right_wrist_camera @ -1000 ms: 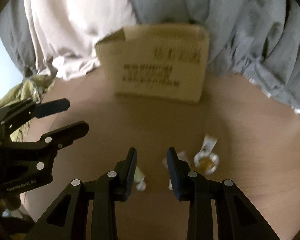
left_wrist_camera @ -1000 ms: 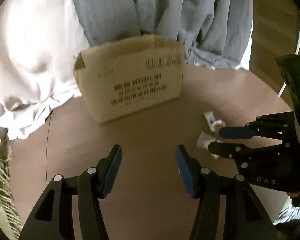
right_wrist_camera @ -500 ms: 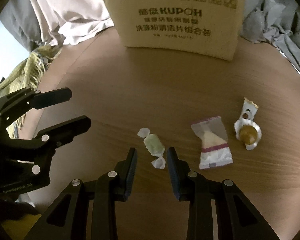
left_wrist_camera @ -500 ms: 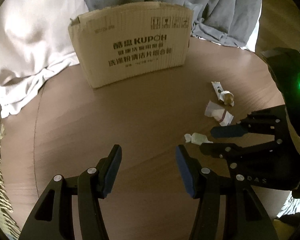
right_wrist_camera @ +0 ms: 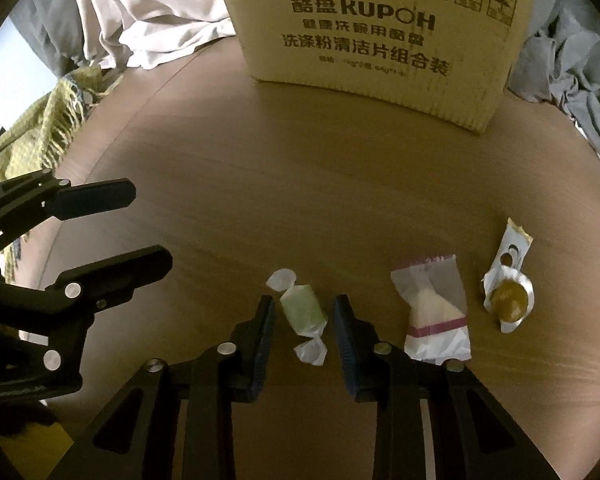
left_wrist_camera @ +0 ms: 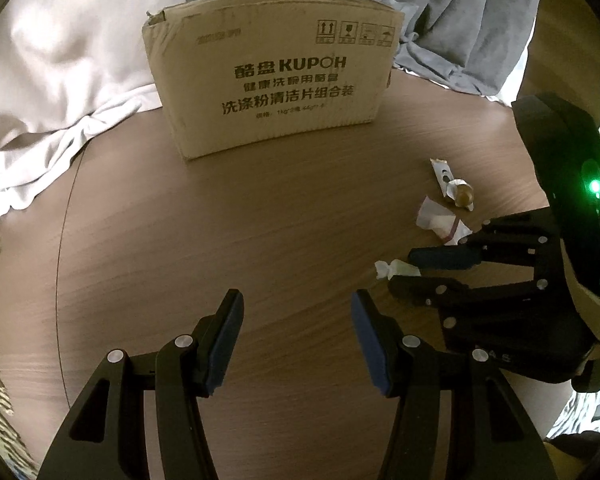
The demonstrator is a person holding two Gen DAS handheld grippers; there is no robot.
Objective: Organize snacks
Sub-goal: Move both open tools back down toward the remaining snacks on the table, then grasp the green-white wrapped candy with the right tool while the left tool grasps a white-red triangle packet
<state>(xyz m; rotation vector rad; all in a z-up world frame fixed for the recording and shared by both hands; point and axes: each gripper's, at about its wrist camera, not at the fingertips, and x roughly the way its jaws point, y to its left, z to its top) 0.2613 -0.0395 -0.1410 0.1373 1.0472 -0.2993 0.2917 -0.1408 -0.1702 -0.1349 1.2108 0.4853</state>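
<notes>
Three snacks lie on the round brown table (right_wrist_camera: 260, 184). A pale green twist-wrapped candy (right_wrist_camera: 302, 312) lies between the fingers of my open right gripper (right_wrist_camera: 304, 312), untouched; it also shows in the left wrist view (left_wrist_camera: 396, 269). A white packet with a purple stripe (right_wrist_camera: 434, 312) lies to its right, and a clear-wrapped amber candy (right_wrist_camera: 509, 296) farther right. A cardboard box (right_wrist_camera: 380, 32) stands at the back of the table. My left gripper (left_wrist_camera: 296, 312) is open and empty over bare table, left of the right gripper (left_wrist_camera: 440, 268).
White and grey cloth (left_wrist_camera: 60, 60) is heaped behind the box. A yellow-green fringed blanket (right_wrist_camera: 48, 120) hangs past the table's left edge. The striped packet (left_wrist_camera: 440, 220) and amber candy (left_wrist_camera: 462, 194) lie right of centre in the left wrist view.
Both grippers have pulled back and tilted down from the box. The right gripper has lowered around the green candy, which now lies between its fingers.
</notes>
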